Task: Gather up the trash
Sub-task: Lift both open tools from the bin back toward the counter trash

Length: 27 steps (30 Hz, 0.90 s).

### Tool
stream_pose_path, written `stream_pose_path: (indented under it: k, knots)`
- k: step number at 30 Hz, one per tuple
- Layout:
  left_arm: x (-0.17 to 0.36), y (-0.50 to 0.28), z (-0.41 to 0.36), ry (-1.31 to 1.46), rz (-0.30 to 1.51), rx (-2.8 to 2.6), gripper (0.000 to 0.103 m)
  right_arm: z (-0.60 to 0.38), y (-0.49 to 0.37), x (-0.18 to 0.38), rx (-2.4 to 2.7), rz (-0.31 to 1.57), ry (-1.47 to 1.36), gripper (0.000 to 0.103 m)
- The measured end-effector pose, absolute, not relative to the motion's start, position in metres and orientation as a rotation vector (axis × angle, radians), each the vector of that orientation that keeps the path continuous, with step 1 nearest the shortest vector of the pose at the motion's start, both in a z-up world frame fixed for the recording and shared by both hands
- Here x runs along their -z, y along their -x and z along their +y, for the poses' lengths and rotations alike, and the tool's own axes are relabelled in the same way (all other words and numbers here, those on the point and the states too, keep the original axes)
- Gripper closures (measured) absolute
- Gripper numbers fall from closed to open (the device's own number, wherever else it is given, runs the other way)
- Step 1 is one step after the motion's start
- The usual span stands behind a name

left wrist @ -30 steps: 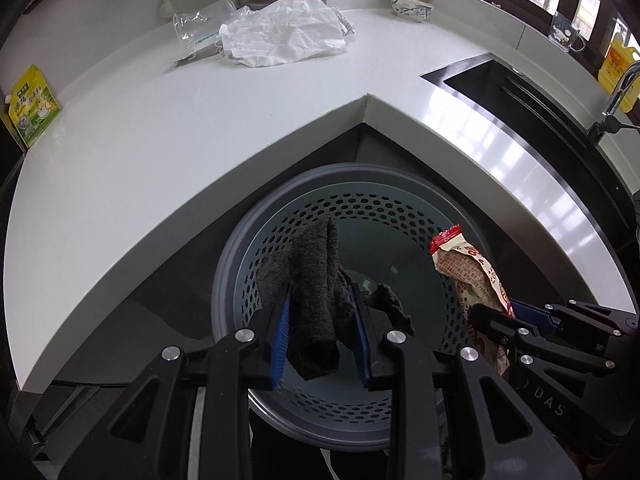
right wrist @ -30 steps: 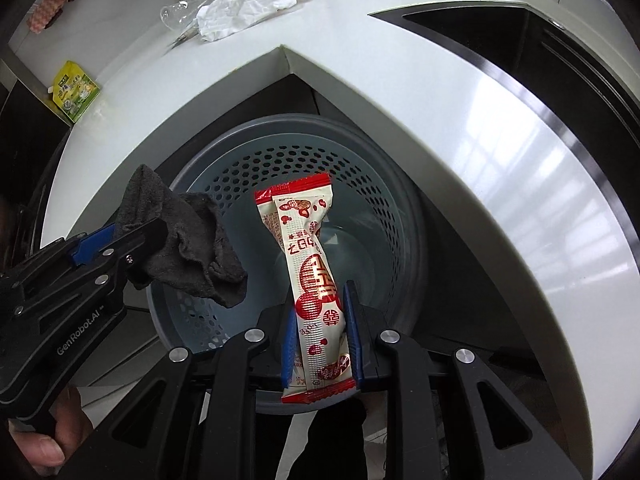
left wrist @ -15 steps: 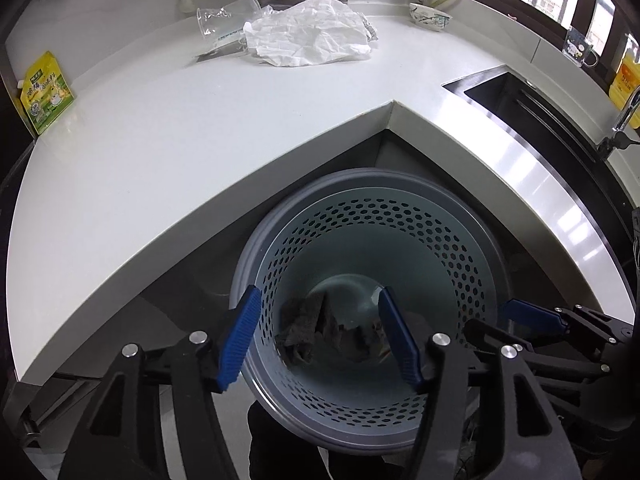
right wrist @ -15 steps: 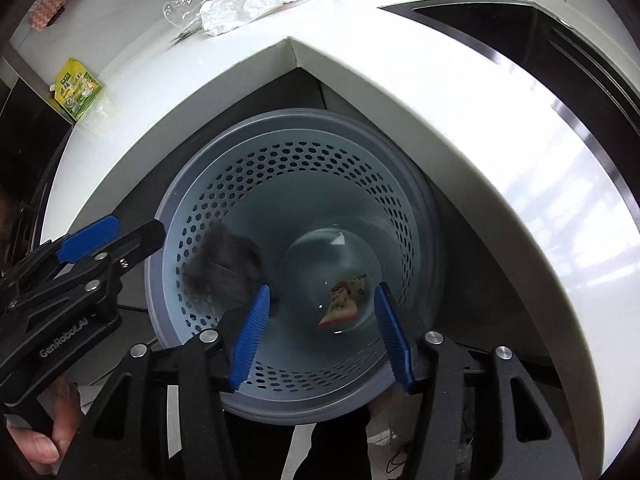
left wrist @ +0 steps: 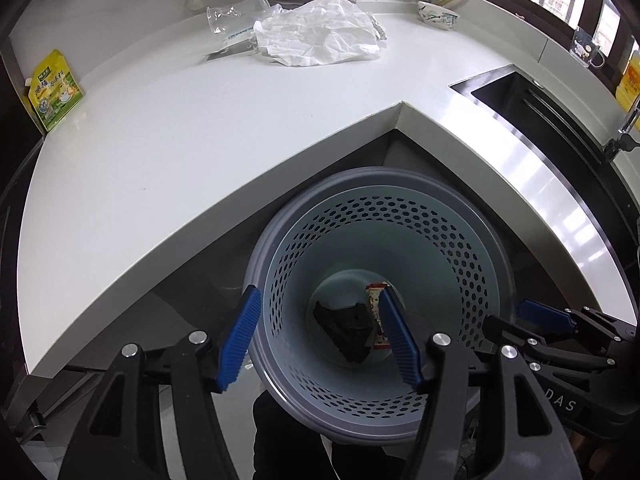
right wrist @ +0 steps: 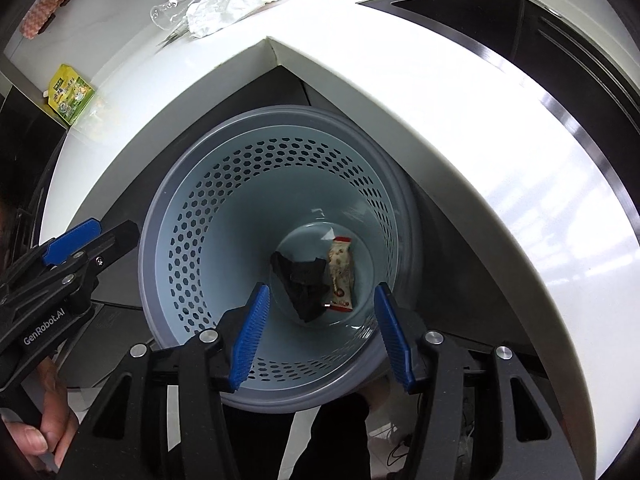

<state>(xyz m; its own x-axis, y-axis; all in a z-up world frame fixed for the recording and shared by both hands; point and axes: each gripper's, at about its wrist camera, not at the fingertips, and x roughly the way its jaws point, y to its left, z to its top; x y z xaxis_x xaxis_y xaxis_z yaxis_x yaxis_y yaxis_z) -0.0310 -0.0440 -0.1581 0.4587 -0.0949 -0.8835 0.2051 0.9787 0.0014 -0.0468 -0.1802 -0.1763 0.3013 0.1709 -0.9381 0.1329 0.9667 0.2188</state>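
Left wrist view, left hand-held gripper [left wrist: 320, 338] jaws apart, empty, above bin [left wrist: 460, 248]

I'm seeing a pale blue-grey wastebasket [right wrist: 208, 216] dotted with hexagonal holes, a black cloth [right wrist: 304, 280] and a red-and-cream snack wrapper [right wrist: 341, 270] inside. My black left gripper [left wrist: 320, 340] wears ribbed blue pads [left wrist: 240, 340]. White tabletop [left wrist: 160, 140], a green-yellow pouch [left wrist: 54, 90], crumpled white paper [left wrist: 316, 38].
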Motion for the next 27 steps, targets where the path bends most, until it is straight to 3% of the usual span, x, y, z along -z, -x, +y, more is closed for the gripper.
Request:
stream_pose_path:
  k: [27]
  knots:
    - [0.086,0.022,-0.019,-0.088,0.965,0.116,0.035,-0.183,0.039,0.12,-0.06,1.19,-0.257,0.047]
